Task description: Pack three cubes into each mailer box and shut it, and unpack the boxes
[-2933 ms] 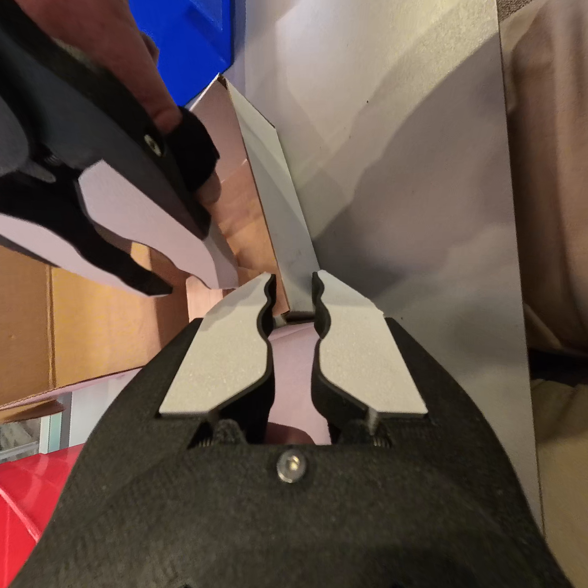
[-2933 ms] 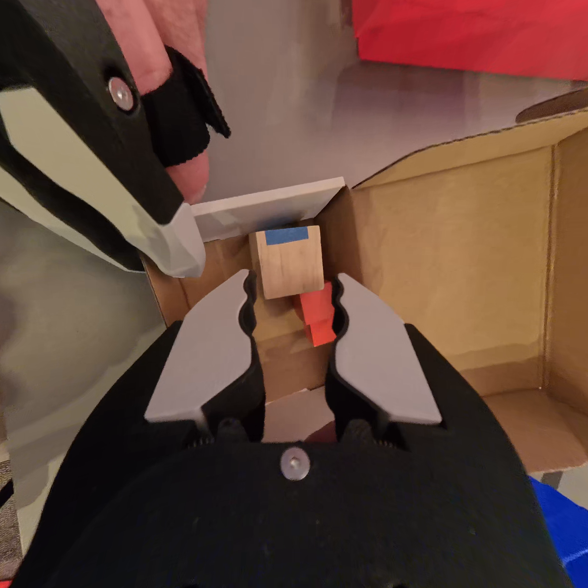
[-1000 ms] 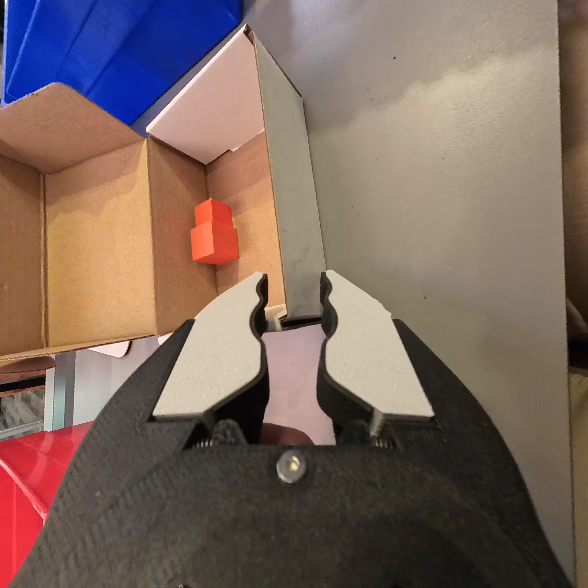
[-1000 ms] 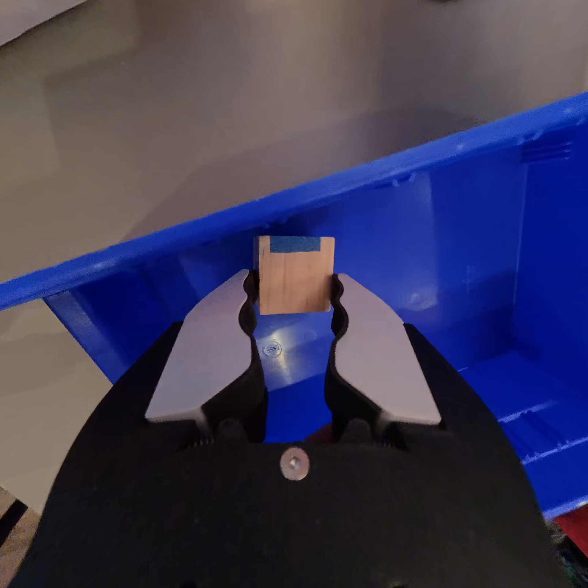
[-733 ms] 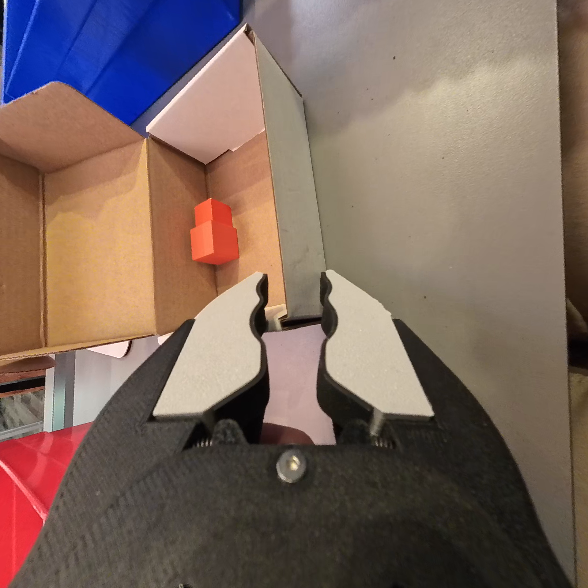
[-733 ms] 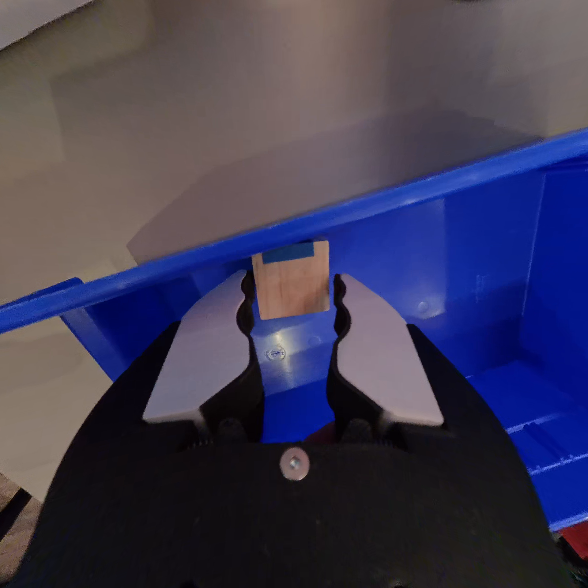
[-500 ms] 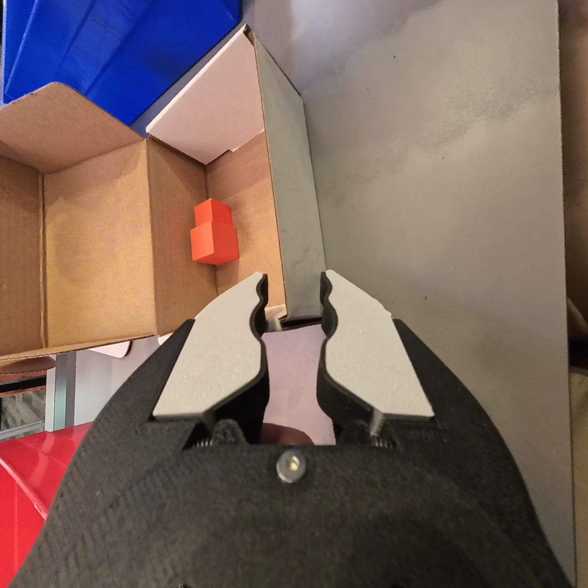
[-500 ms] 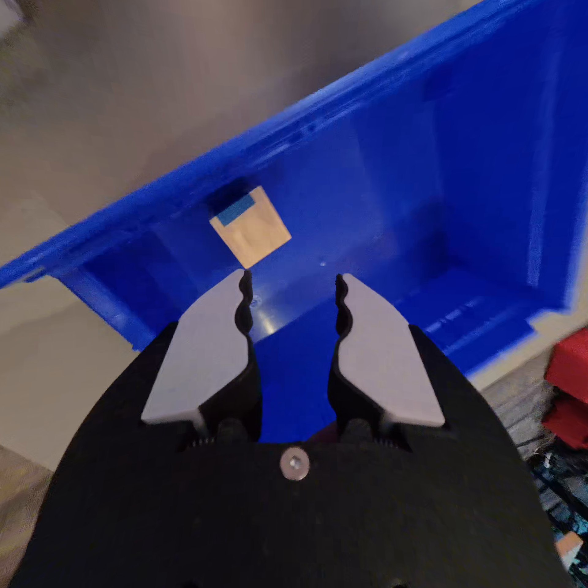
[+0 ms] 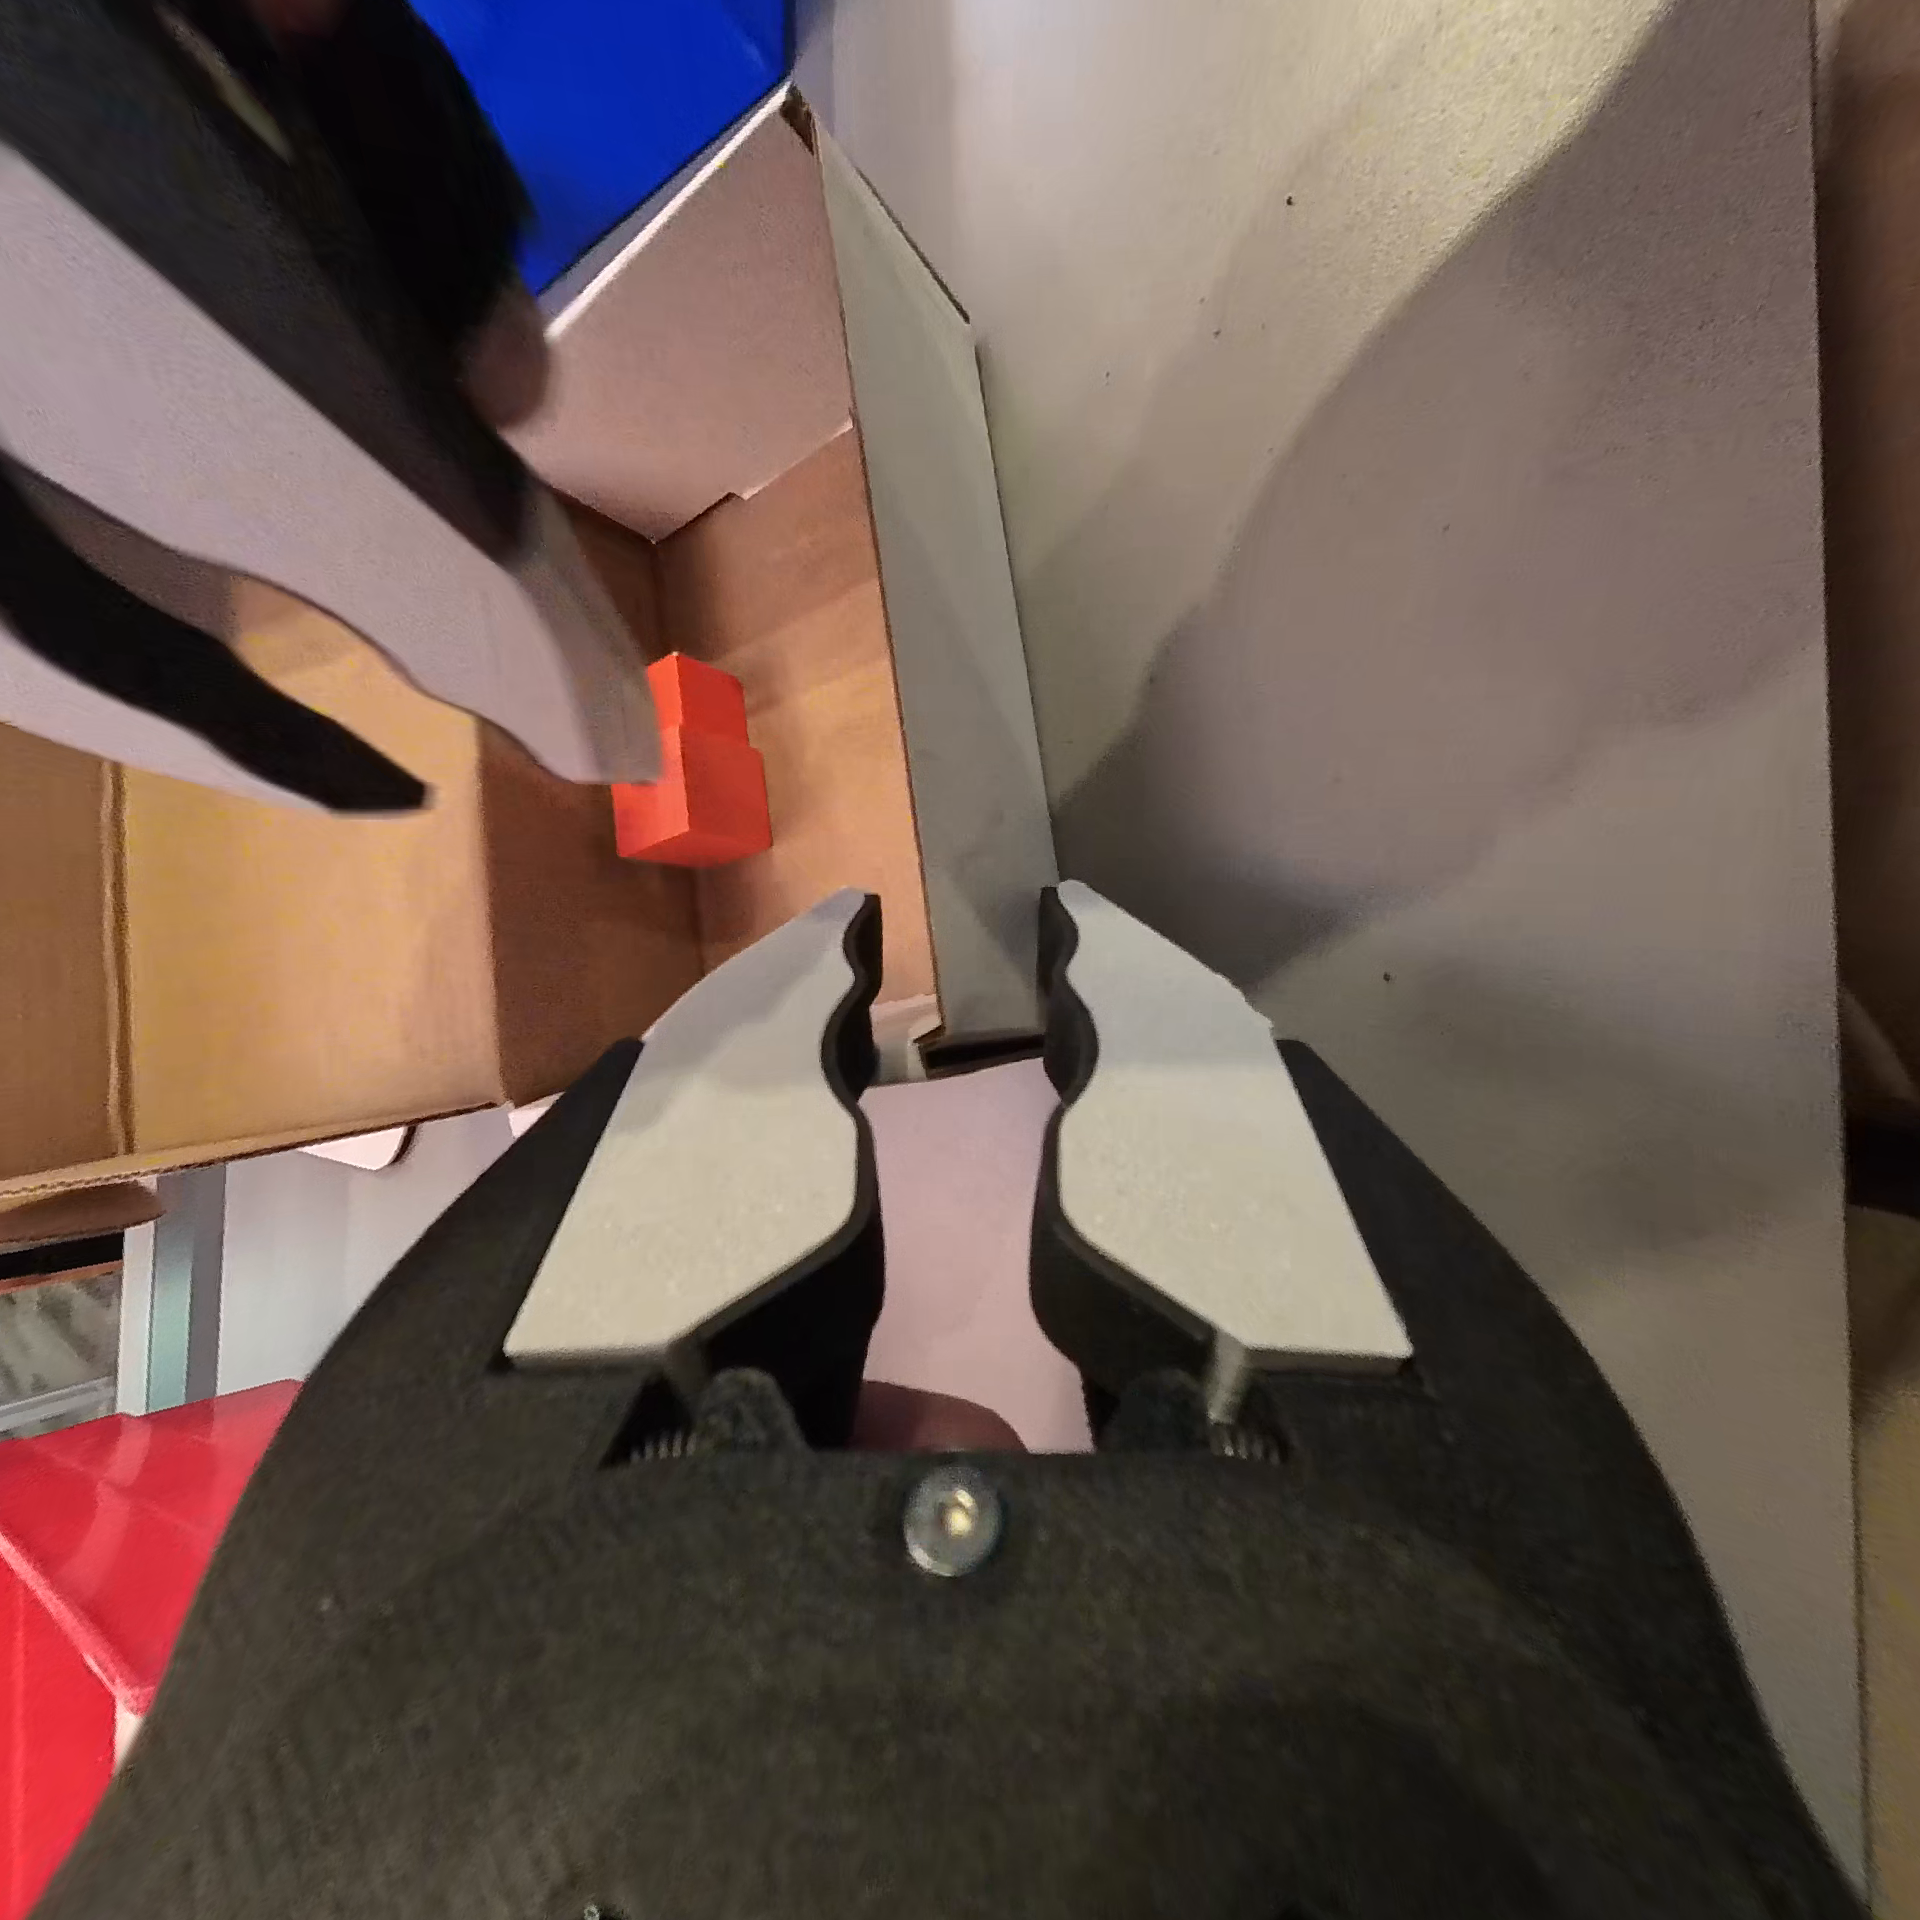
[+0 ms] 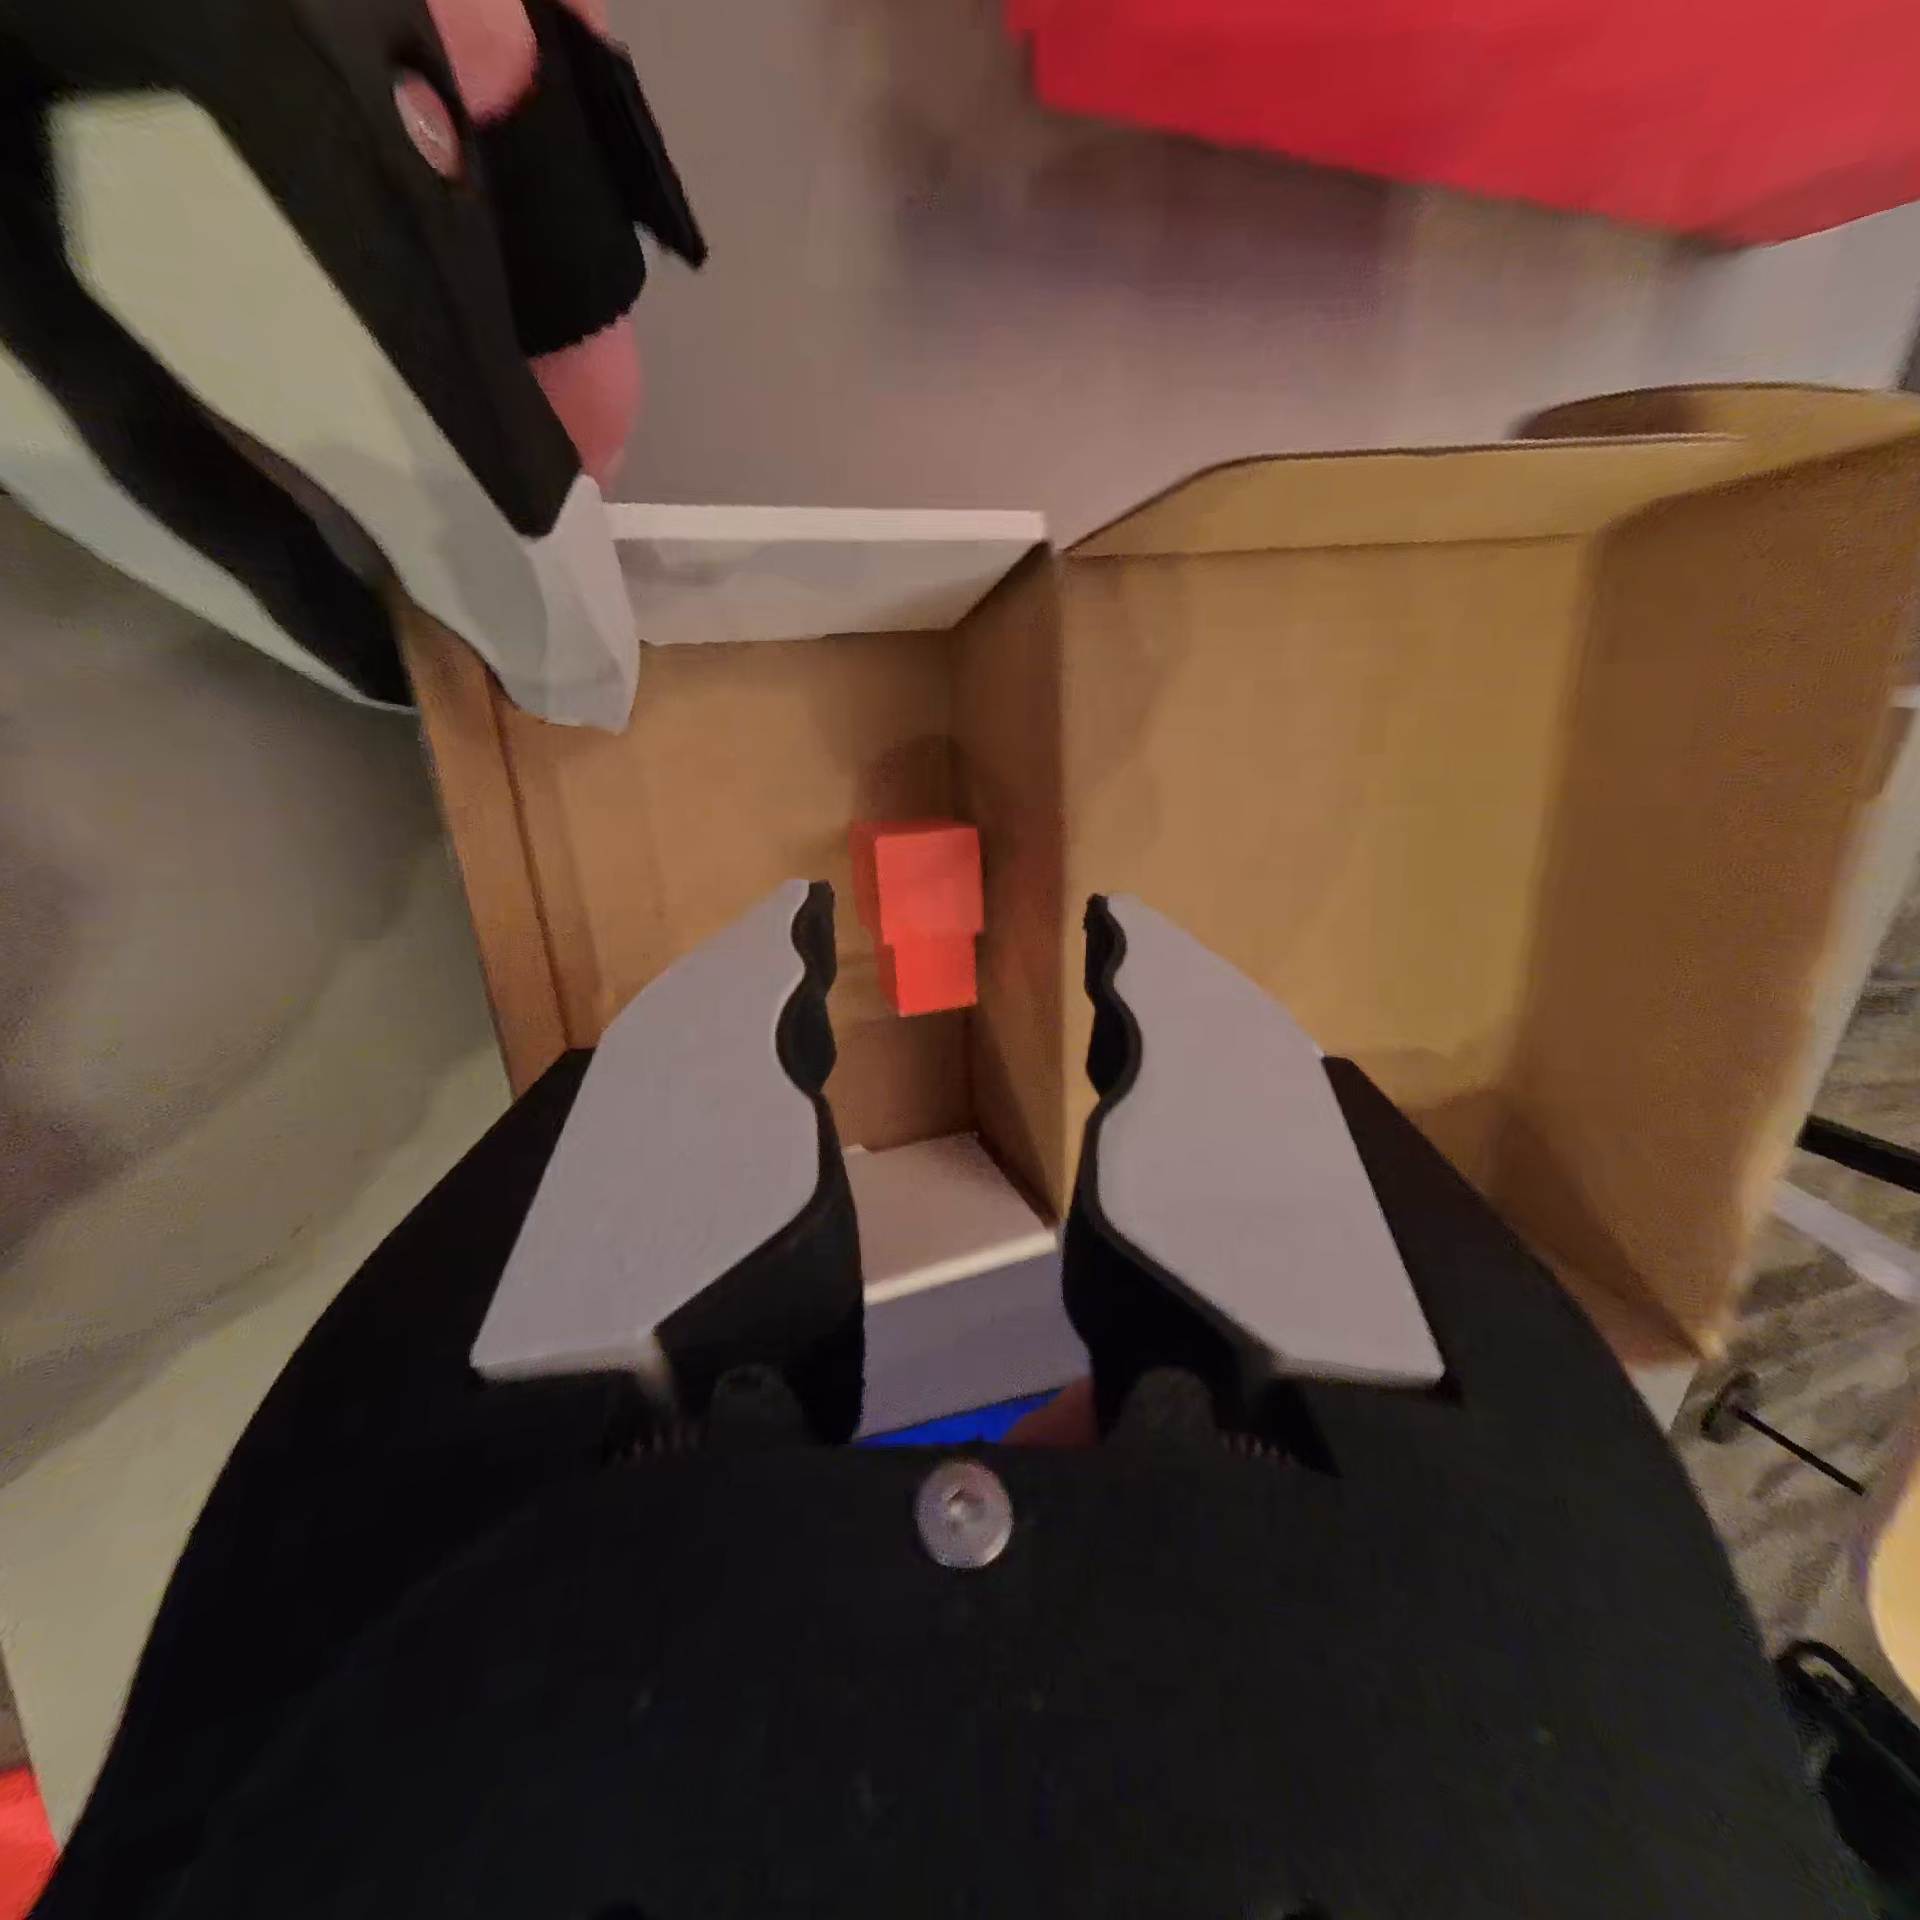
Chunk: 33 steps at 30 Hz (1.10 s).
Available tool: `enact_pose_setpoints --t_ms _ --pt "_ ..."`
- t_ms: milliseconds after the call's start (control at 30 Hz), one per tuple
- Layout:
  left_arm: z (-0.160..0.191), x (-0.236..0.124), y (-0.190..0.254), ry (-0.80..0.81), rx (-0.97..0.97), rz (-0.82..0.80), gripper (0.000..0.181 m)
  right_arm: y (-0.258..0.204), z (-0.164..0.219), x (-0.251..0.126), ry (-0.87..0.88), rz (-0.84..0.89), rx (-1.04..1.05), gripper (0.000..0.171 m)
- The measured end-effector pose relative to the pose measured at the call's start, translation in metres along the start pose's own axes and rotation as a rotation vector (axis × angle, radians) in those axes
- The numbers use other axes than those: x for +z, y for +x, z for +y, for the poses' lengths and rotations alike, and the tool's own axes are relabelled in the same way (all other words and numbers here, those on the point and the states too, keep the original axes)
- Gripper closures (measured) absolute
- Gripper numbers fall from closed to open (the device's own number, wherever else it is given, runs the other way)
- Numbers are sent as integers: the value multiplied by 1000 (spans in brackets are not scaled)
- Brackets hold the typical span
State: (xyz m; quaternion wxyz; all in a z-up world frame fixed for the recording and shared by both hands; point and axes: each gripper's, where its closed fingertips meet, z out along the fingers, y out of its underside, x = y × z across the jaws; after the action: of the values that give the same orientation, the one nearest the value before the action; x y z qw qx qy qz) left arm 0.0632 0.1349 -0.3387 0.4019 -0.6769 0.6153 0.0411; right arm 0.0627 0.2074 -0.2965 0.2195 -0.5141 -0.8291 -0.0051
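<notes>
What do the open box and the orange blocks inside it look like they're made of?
The mailer box looks like corrugated cardboard: matte brown inside, white on its outer faces, with creased fold lines. The orange cubes look like solid plastic or painted wood; their faces are smooth, matte and evenly coloured with crisp edges, so the look leaves it open.
</notes>
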Motion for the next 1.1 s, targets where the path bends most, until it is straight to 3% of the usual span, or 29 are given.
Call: enact_pose_setpoints --t_ms 267,333,433,667,867,1100 --pt "-1 0 0 2 5 2 156 -15 4 46 -65 -43 -41 126" --pt "-1 0 0 1 11 1 156 -18 4 48 -64 -60 -31 125" --pt "-1 0 0 -1 11 2 156 -19 3 47 -56 -76 -31 141" --pt "0 0 -1 -5 11 1 155 -24 7 50 -56 -118 -13 140" --pt "1 0 -1 -8 14 -3 154 -19 2 41 14 -108 8 144" --pt "2 0 -1 -9 13 -5 154 5 1 -6 158 -70 102 144"
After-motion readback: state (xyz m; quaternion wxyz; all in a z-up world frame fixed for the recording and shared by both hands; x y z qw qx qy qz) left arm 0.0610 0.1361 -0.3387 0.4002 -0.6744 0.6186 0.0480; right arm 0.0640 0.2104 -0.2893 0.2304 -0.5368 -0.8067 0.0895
